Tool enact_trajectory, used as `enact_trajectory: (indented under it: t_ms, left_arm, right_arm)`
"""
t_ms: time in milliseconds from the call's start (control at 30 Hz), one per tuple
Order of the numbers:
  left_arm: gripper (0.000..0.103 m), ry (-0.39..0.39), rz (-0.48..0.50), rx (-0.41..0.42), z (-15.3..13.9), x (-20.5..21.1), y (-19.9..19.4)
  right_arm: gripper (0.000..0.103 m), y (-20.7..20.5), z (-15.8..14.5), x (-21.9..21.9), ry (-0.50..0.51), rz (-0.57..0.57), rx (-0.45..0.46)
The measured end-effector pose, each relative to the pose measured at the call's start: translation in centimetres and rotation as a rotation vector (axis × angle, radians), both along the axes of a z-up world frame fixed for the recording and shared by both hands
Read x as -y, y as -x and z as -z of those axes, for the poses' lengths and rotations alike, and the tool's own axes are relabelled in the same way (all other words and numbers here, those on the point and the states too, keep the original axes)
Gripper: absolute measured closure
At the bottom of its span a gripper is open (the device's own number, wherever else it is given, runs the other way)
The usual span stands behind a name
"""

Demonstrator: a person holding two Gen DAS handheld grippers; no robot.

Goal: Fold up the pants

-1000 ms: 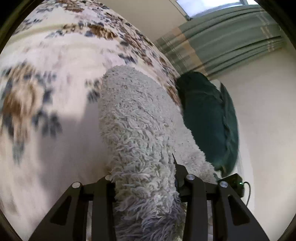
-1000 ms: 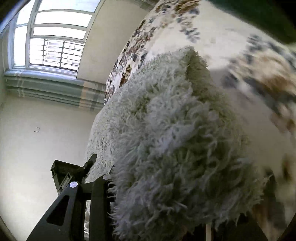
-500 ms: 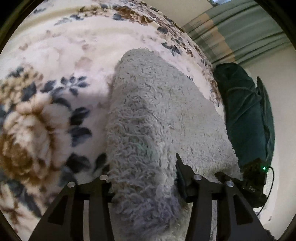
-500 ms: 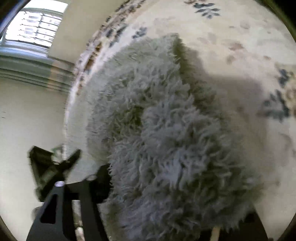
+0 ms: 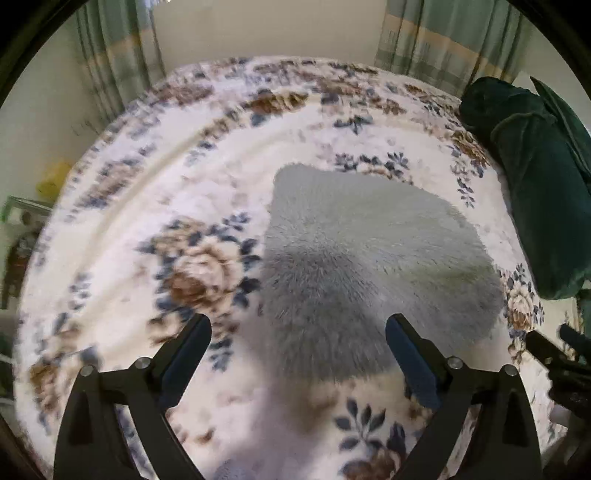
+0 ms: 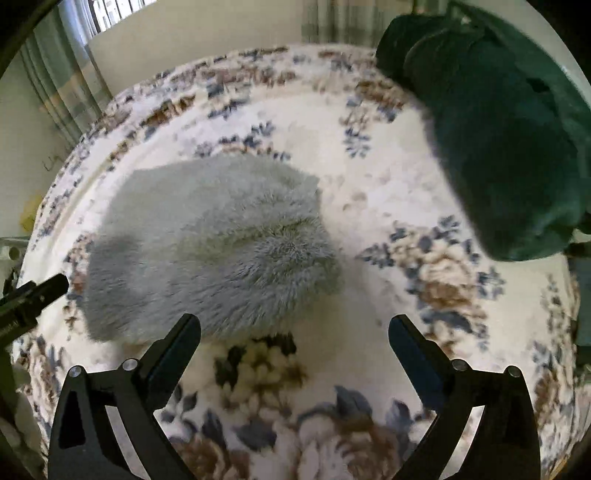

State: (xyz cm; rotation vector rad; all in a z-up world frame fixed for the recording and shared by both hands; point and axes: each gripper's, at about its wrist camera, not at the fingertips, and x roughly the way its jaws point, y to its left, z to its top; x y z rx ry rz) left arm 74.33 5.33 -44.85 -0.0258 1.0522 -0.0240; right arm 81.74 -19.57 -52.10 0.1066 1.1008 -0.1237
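In the left wrist view the left gripper (image 5: pixel 298 339) sits nearest, its two black fingers (image 5: pixel 186 350) spread wide apart with nothing between them, held above the floral blanket (image 5: pixel 155 229) that covers the bed. Just beyond the fingertips lie the pants (image 5: pixel 369 258), a fluffy pale grey bundle folded into a compact, roughly square pad resting flat on the blanket, with a shadow across its near half. At the right edge of this view the tip of the other gripper shows, low beside the bundle. In the right wrist view the right gripper (image 6: pixel 294 339) likewise has its fingers (image 6: pixel 412 347) wide apart and empty, over a large brown and blue flower print. The pants (image 6: pixel 214 251) lie just past the left fingertip, left of centre, with a seam or fold line running across the top. Farther back and to the right a dark green pillow (image 6: pixel 509 140) rests on the blanket, well apart from the pants. Beyond the bed hang striped green curtains (image 5: pixel 443 37) against a pale wall, with a window (image 6: pixel 110 11) at the upper left of the right view.
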Motion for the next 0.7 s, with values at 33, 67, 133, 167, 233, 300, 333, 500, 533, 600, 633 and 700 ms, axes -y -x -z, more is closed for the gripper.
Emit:
enact_trajectory:
  t_ms: [33,67,133,167,233,300,333,500,533,600,633,700]
  left_arm:
    - [0.006,-0.002,-0.002,0.008,-0.9,0.1,0.6]
    - [0.006,-0.005,-0.007,0.022,-2.1,0.1,1.3]
    - [0.006,-0.021,-0.008,0.054,-4.6,0.6,3.2]
    - [0.006,-0.03,-0.011,0.069,-5.9,0.8,4.2]
    - [0.006,-0.038,-0.011,0.096,-8.5,1.2,6.3]
    - [0.006,-0.046,-0.005,0.118,-11.1,1.7,8.5]
    - [0.006,-0.042,-0.005,0.135,-13.0,1.9,10.0]
    - [0.006,-0.043,-0.002,0.201,-19.7,2.8,15.9]
    - [0.006,-0.045,-0.003,0.212,-20.8,3.0,16.9]
    - [0.006,-0.046,-0.011,0.237,-23.3,3.4,19.3]
    - [0.006,-0.049,-0.013,0.25,-24.5,3.6,20.6]
    - [0.006,-0.051,-0.021,0.272,-26.7,3.9,23.0]
  right_arm:
    - [0.0,0.7,-1.4,-0.1,0.002,0.008,0.014]
    - [0.0,2.2,-3.0,-0.1,0.006,0.009,0.024]
    - [0.0,5.3,-6.3,0.1,0.017,0.018,0.046]
    - [0.0,7.1,-7.9,0.2,0.017,0.019,0.055]
    - [0.0,9.1,-10.5,0.3,0.023,0.025,0.077]
    - [0.0,11.6,-13.5,0.3,0.028,0.021,0.098]
    - [0.0,13.1,-15.3,0.4,0.036,0.02,0.111]
    - [0.0,19.8,-22.7,0.5,0.039,-0.002,0.166]
    - [0.0,21.5,-24.6,0.4,0.045,-0.008,0.183]
    - [0.0,24.1,-27.3,0.4,0.042,-0.024,0.21]
    - [0.0,26.0,-29.2,0.4,0.045,-0.03,0.232]
    - [0.0,29.0,-32.1,0.5,0.044,-0.043,0.267]
